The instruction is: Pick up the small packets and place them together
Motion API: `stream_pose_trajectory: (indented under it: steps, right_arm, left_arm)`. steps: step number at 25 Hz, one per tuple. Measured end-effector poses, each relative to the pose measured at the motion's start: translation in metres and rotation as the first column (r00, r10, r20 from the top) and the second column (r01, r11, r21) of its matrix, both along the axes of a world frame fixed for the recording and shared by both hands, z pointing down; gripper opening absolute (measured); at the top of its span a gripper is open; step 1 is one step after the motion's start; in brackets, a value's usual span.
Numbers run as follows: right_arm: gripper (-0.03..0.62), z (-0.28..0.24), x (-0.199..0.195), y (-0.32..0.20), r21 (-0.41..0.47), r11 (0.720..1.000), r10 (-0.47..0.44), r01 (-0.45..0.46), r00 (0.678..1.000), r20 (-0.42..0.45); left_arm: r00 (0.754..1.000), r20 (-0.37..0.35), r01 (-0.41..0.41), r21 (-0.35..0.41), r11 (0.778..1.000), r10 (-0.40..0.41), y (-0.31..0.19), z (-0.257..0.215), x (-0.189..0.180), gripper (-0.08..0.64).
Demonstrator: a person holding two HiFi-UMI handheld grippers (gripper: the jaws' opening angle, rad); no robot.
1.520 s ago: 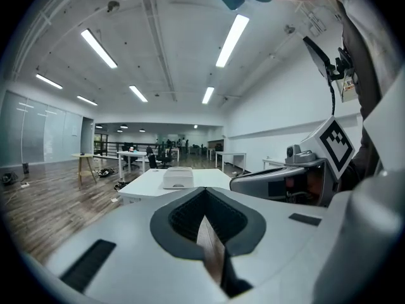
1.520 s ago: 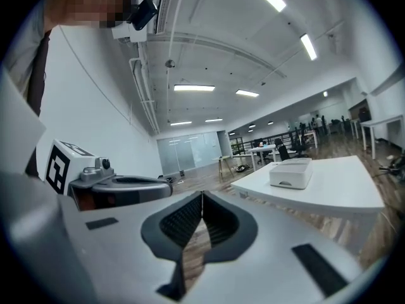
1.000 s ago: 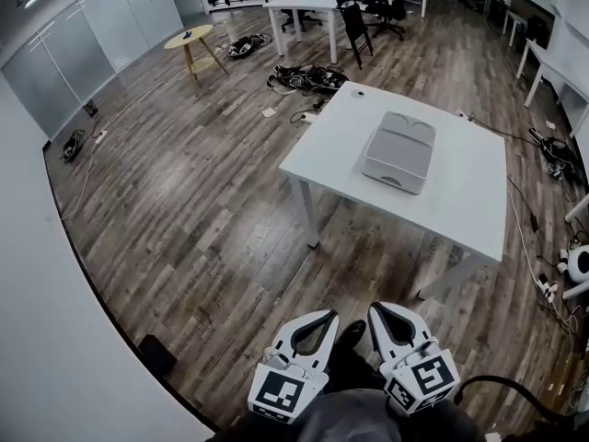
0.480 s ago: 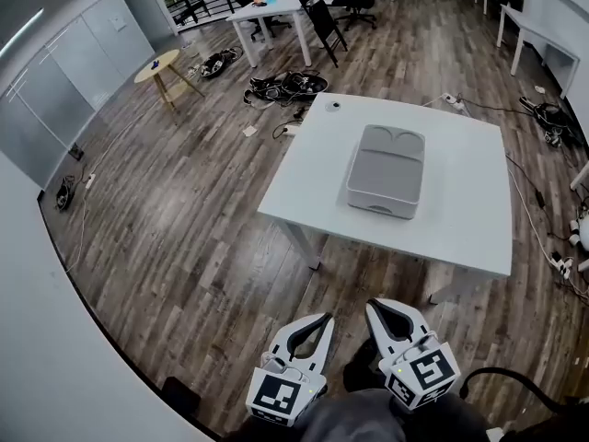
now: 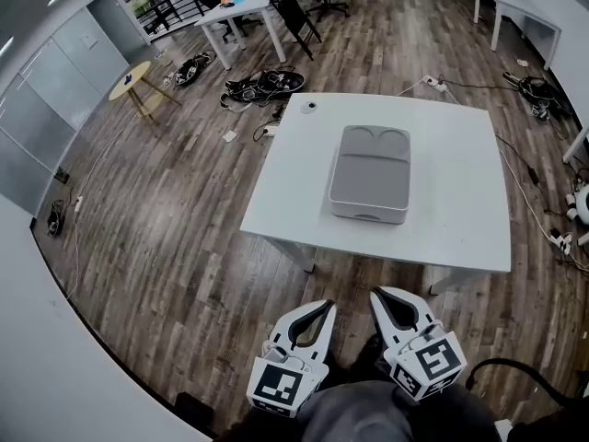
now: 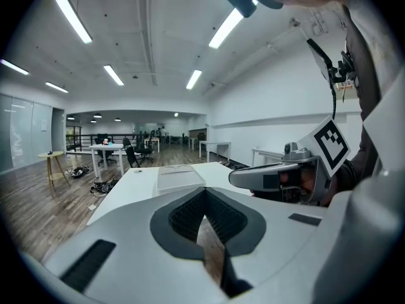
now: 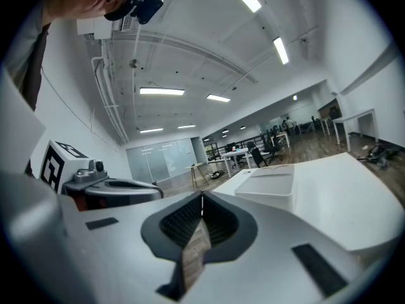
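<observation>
No small packets show in any view. A closed grey box [image 5: 370, 171] lies in the middle of a white table [image 5: 285, 182]; it also appears in the left gripper view as a grey box [image 6: 179, 176] and in the right gripper view as a grey box [image 7: 269, 185]. My left gripper [image 5: 329, 308] and right gripper [image 5: 375, 296] hang side by side near my body, short of the table's near edge. Both are shut with nothing between the jaws. The left gripper [image 6: 204, 219] sees its neighbour at the right; the right gripper [image 7: 202, 198] sees its neighbour at the left.
A small round object [image 5: 309, 106] sits at the table's far left corner. Cables [image 5: 262, 86] lie on the wooden floor beyond the table. A round wooden side table [image 5: 132, 79], another white desk [image 5: 236, 9] and office chairs [image 5: 291, 12] stand farther back. A white wall [image 5: 55, 366] runs along the left.
The table and grey box have come nearer and turned more square to me. Both grippers stay shut in the same place at the bottom of the head view.
</observation>
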State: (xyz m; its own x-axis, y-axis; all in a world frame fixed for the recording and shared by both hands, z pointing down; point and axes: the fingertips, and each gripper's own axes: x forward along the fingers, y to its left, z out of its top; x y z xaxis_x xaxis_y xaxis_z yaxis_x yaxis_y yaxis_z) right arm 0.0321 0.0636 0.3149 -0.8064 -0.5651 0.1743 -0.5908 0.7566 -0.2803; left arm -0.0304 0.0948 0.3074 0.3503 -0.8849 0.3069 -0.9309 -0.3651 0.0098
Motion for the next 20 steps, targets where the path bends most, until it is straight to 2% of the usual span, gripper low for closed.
stream_pose_trajectory:
  steps: [6, 12, 20]
  right_arm:
    - [0.005, 0.004, -0.004, -0.016, -0.019, 0.999, 0.039, -0.039, 0.999, 0.004]
    - [0.005, 0.005, -0.001, -0.049, -0.01, 0.992, 0.129, -0.13, 0.992, -0.01]
    - [0.005, 0.002, -0.028, -0.101, -0.007, 0.967, 0.254, -0.255, 0.967, -0.032]
  left_arm:
    - [0.999, 0.002, -0.034, -0.019, 0.999, 0.034, -0.019, 0.0, -0.007, 0.003]
    - [0.993, -0.009, -0.116, -0.008, 0.993, 0.116, -0.055, 0.006, -0.009, 0.003]
    - [0.967, -0.025, -0.254, 0.002, 0.967, 0.254, -0.12, 0.001, -0.035, 0.003]
